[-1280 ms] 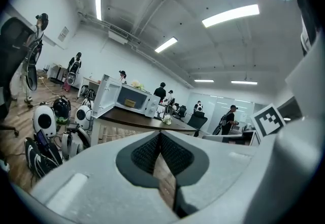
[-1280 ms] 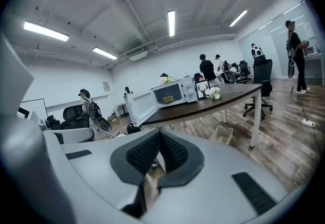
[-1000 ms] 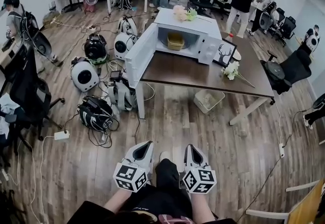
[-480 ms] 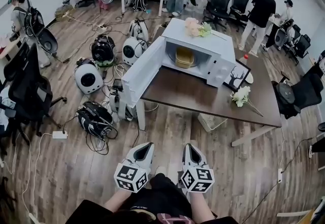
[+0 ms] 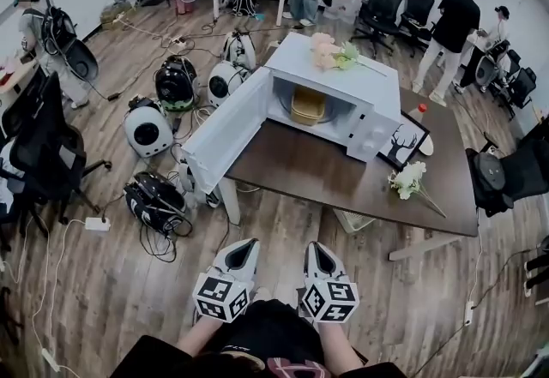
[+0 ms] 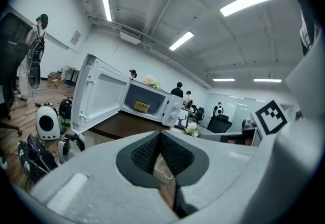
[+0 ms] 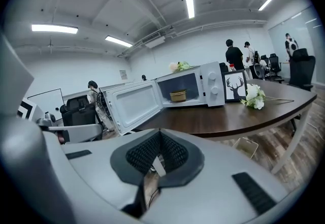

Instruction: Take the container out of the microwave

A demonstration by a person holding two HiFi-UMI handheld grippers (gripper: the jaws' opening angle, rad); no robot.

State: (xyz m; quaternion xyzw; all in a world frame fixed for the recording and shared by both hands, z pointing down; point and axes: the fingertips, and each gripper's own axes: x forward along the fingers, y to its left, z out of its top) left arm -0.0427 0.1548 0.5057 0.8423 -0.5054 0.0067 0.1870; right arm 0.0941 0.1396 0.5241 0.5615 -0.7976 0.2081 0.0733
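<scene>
A white microwave (image 5: 339, 85) stands on a dark brown table (image 5: 326, 175) with its door (image 5: 225, 132) swung wide open to the left. Inside it sits a yellow container (image 5: 308, 106), which also shows in the left gripper view (image 6: 141, 106) and the right gripper view (image 7: 177, 96). Both grippers are low in the head view, well short of the table's near edge. My left gripper (image 5: 244, 248) is shut and empty, its pads meeting (image 6: 160, 141). The right gripper (image 5: 315, 250) is also shut with nothing in it (image 7: 159, 147).
On the table right of the microwave stand a framed deer picture (image 5: 403, 145), a white flower sprig (image 5: 408, 181) and a red-capped bottle (image 5: 418, 113). Flowers (image 5: 330, 51) lie on the microwave. A white basket (image 5: 352, 219) sits under the table. Helmet-like gear and cables (image 5: 157, 196) crowd the floor at left.
Both grippers and the view have come nearer the table; the microwave looks larger and closer. The jaws stay shut and the container has not moved.
</scene>
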